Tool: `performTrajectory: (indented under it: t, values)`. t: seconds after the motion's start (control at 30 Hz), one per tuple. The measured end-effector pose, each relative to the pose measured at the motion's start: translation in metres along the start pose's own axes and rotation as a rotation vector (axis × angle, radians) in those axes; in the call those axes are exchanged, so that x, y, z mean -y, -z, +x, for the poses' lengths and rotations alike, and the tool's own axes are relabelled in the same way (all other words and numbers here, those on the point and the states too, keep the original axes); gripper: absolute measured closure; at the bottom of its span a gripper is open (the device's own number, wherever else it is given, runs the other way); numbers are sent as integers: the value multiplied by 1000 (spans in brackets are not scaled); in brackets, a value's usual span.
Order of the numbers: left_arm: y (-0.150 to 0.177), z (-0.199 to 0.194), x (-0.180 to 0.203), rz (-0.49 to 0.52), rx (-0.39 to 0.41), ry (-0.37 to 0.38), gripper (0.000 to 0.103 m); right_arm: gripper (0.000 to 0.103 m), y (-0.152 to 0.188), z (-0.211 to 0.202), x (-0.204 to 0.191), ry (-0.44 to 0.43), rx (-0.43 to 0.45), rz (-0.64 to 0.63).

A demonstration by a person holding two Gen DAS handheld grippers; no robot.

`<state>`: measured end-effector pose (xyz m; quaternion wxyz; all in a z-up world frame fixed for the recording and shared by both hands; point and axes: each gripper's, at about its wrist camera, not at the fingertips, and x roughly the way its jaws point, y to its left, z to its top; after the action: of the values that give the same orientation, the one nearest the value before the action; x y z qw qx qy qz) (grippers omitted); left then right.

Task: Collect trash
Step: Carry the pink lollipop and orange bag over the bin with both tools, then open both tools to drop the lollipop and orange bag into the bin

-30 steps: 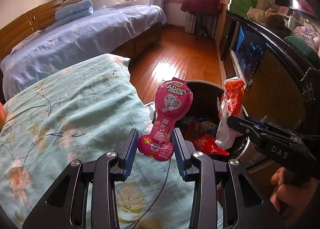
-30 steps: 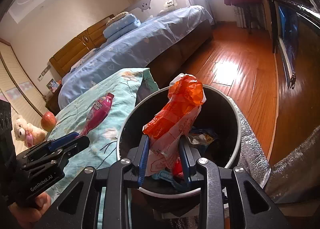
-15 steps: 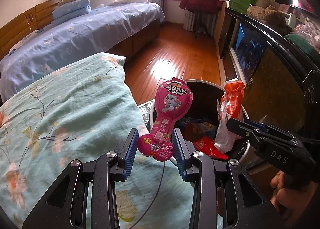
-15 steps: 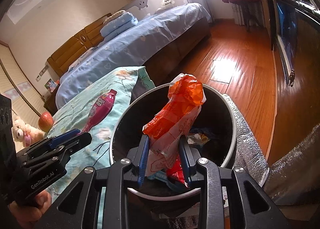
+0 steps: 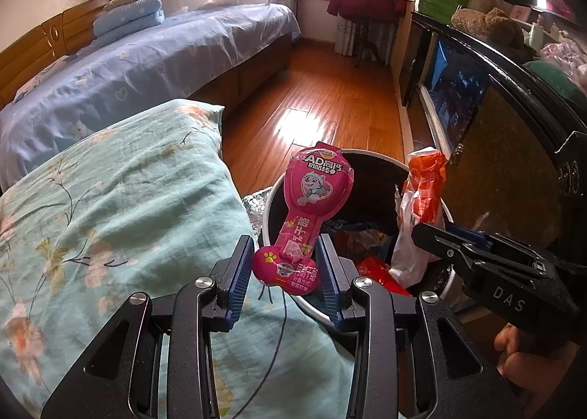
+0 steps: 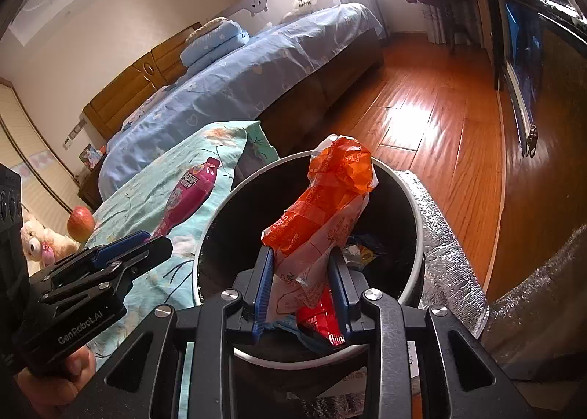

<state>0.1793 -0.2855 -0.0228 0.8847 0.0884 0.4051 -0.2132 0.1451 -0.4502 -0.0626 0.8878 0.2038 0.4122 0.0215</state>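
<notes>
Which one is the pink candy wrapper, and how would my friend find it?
Find the round black trash bin with the white rim, beside the flowery teal bedspread. At the bin's near-left rim, the left gripper holds the pink wrapper upright. It is bright pink, bone-shaped, with a cartoon puppy, unlike the crumpled orange and white bag in the right gripper.

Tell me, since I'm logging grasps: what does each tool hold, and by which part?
Left tool: pink wrapper, gripped at its bottom bulb. Right tool: orange-and-white bag, gripped at its lower white end, over the bin.
</notes>
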Motion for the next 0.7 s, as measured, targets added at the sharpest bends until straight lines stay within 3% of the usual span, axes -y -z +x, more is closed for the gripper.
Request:
performTrajectory:
  t: [0.53,0.57,0.67,0.7]
  values:
    - [-1,5,1,-9,-15,25,68,70,-2,4,5,9,-12,12]
    - [-1,4,0,-11,-15,24,66,69,-2,4,6,12,-13,13]
    - [1,0,-4,-24,-9,38,44,64,-3,3,7,15,-9,21]
    - [2,-4,-6,-29,-1,41,42,63,-3,1,8,15,-5,25]
